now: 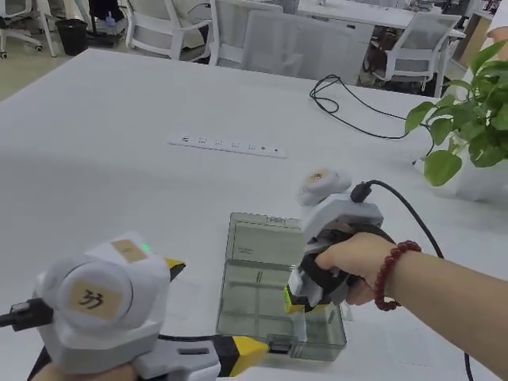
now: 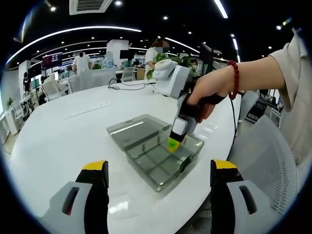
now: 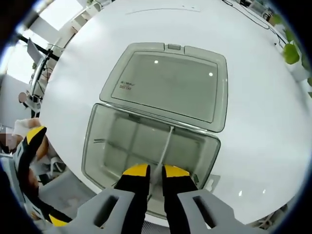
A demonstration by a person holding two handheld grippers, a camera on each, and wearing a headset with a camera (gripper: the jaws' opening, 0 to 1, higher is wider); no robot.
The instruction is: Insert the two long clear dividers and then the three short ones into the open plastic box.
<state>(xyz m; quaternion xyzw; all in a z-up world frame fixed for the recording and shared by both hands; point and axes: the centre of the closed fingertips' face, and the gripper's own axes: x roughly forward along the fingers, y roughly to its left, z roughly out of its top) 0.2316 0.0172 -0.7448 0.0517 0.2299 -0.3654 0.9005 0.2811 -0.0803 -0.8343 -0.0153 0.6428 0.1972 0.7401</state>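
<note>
On the white desk (image 1: 119, 159) I see the open box (image 1: 250, 298) sitting near the front edge, its lid (image 3: 165, 83) laid flat behind it. My right tongs (image 3: 156, 171) reach down into the box from above. Their jaws are drawn narrow on the near end of a clear divider (image 3: 167, 144), which stands upright and runs across from the hinge side. My left tongs (image 2: 160, 165) hang wide apart with nothing between them, short of the box.

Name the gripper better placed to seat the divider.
Right. The right gripper is over the open box, shut on the clear divider; the left gripper is open, back from it.
</note>
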